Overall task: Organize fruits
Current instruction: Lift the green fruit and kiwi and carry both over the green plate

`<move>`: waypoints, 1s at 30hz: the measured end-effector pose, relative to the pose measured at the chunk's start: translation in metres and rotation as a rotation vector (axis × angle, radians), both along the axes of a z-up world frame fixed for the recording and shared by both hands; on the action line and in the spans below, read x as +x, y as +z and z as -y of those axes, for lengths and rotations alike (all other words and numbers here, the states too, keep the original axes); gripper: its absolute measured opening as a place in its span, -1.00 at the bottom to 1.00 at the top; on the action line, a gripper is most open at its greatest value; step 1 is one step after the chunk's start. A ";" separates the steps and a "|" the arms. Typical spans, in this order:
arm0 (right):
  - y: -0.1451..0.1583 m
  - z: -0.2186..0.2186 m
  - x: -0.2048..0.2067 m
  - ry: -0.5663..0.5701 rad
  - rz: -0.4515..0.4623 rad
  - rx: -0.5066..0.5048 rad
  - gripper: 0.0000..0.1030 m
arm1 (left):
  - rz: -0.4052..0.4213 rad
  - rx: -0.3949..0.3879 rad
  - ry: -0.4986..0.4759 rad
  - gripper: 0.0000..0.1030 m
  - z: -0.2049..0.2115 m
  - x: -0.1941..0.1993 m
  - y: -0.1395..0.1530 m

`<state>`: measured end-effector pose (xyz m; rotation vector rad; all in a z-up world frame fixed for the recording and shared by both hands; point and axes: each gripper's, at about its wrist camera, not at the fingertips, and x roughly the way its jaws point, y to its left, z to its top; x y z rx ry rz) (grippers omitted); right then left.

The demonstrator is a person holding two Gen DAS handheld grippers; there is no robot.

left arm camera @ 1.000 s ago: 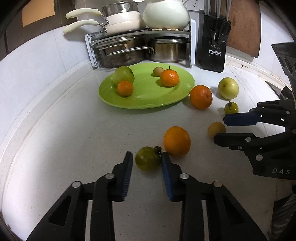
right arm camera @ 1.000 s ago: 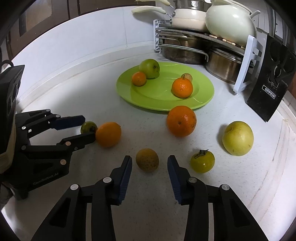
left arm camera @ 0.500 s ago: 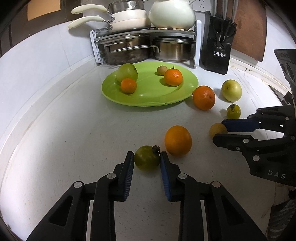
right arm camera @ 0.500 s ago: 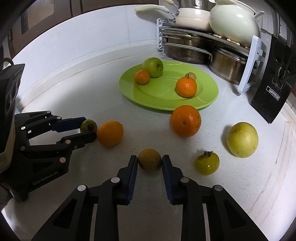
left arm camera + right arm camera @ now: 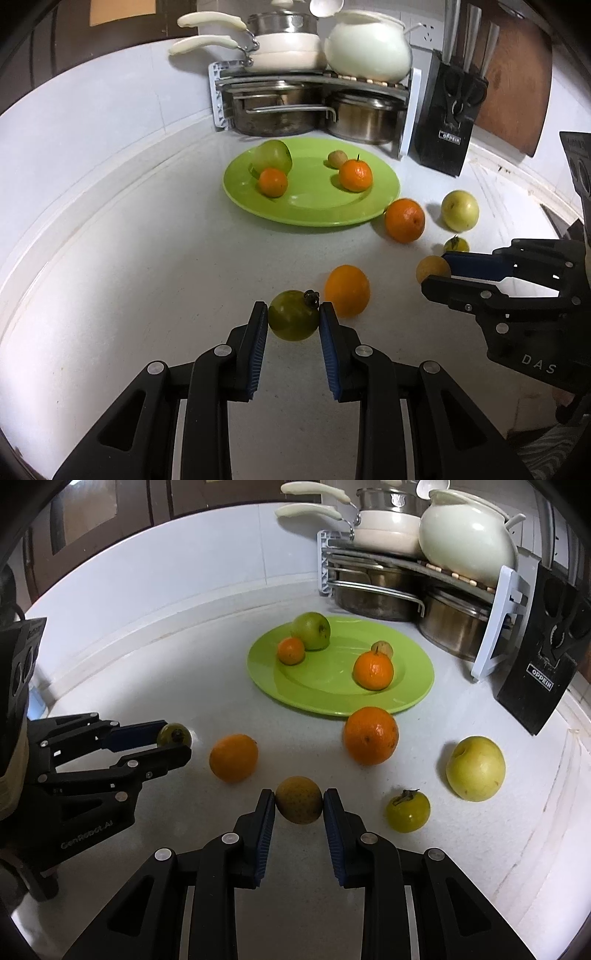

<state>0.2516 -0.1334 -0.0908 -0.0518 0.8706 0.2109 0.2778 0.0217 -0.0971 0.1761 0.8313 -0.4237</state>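
My left gripper (image 5: 293, 317) is shut on a dark green tomato-like fruit (image 5: 293, 320) with a black stem, on the white counter. My right gripper (image 5: 299, 805) is shut on a small brownish-yellow round fruit (image 5: 299, 800). Each gripper shows in the other's view, the left gripper (image 5: 181, 744) at left, the right gripper (image 5: 437, 277) at right. A green plate (image 5: 314, 210) further back holds a green apple (image 5: 272, 157), two small oranges and a small brown fruit. Loose on the counter lie an orange (image 5: 347, 290), a bigger orange (image 5: 404, 220), a yellow apple (image 5: 475, 768) and a green tomato-like fruit (image 5: 408, 811).
A rack with steel pots (image 5: 314, 110), white pans and a white pot stands behind the plate. A black knife block (image 5: 448, 122) is at the back right. A white tiled wall curves round the counter's left and back.
My right gripper's jaws closed onto the brownish fruit. My left gripper's jaws drew in against the green fruit. Both views shifted a little.
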 end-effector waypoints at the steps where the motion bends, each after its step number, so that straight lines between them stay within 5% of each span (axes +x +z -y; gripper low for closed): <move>1: 0.002 0.000 -0.001 0.001 0.005 0.002 -0.45 | 0.004 -0.002 0.004 -0.45 0.000 -0.002 0.003; 30: 0.078 0.029 -0.029 -0.003 0.200 0.117 -0.45 | 0.165 -0.093 0.066 -0.45 0.023 -0.032 0.083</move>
